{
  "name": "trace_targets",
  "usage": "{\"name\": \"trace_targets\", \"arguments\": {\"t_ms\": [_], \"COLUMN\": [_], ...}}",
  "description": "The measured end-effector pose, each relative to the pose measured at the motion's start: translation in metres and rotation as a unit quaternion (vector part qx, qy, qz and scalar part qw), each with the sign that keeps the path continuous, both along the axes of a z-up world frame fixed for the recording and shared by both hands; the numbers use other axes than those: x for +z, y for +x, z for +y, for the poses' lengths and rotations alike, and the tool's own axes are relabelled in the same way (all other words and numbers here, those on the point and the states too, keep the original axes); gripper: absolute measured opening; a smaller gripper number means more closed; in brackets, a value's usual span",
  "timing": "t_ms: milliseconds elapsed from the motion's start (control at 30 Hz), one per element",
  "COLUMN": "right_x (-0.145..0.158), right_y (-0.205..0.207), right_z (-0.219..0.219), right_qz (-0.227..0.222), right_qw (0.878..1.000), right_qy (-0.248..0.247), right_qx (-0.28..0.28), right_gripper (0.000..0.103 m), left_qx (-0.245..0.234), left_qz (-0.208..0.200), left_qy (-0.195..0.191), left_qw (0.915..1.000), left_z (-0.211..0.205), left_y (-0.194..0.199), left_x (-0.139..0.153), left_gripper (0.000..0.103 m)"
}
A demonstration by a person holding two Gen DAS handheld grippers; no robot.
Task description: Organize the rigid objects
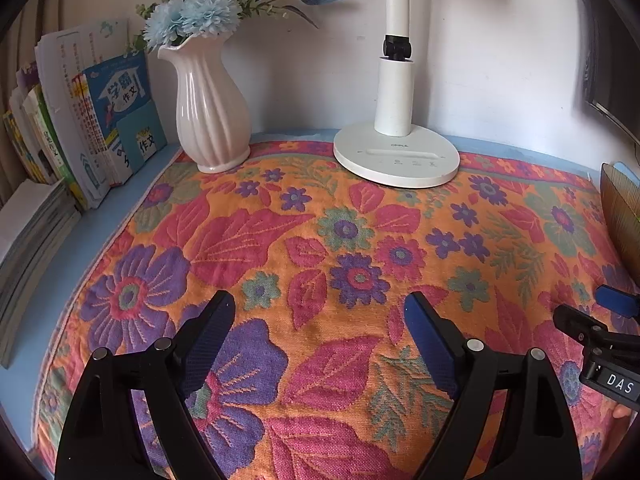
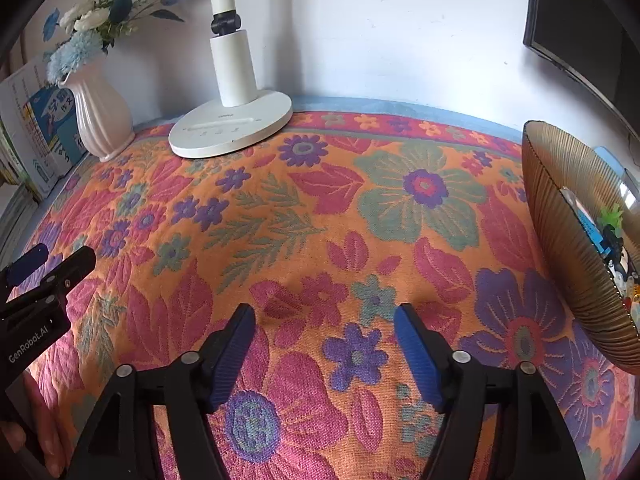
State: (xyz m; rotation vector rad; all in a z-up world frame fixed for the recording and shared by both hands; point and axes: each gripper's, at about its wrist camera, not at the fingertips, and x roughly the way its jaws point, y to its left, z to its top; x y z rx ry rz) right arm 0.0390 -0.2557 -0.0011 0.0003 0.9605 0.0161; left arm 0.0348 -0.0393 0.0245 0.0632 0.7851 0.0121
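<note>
My left gripper (image 1: 319, 298) hovers open over the flowered cloth (image 1: 320, 232), with nothing between its blue pads. My right gripper (image 2: 324, 310) is open too, and only cloth shows between its fingers. A ribbed amber glass bowl (image 2: 560, 248) stands at the right. It holds several small objects (image 2: 608, 236), among them something blue, something green and something black. Only the bowl's rim (image 1: 620, 204) shows at the right edge of the left wrist view. Each gripper appears in the other's view: the right one (image 1: 592, 306) at the far right, the left one (image 2: 56, 258) at the far left.
A white desk lamp (image 1: 396, 156) stands at the back centre, with a pale ribbed vase (image 1: 210, 116) of blue and white flowers to its left. Books (image 1: 112, 120) are stacked at the far left. A dark monitor (image 2: 580, 32) is at the upper right. A hand (image 2: 44, 432) shows at lower left.
</note>
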Motion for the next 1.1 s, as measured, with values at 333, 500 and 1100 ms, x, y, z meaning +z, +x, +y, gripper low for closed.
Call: {"name": "trace_targets", "arguments": {"t_ms": [333,500,1100], "right_x": [0.0005,0.0010,0.0016], "right_y": [-0.0007,-0.0003,-0.0015], "right_z": [0.0083,0.0082,0.0103], "right_qz": [-0.005,-0.007,-0.011], "right_qw": [1.000,1.000,0.999], "right_qy": [-0.023,-0.026,-0.031], "right_qx": [0.009,0.009,0.010], "right_gripper": [0.080,0.082,0.083], "left_qx": [-0.001,-0.002,-0.003], "left_qz": [0.001,0.005,0.008], "left_qy": [-0.001,-0.002,-0.001], "left_qw": [1.0000,1.0000,1.0000], "left_z": [-0.0004,-0.0001,-0.0007], "left_y": [0.0007,0.0016,0.0024], "left_x": [-0.0008,-0.0015,-0.0024], "left_gripper": [0.086,0.086,0.086]}}
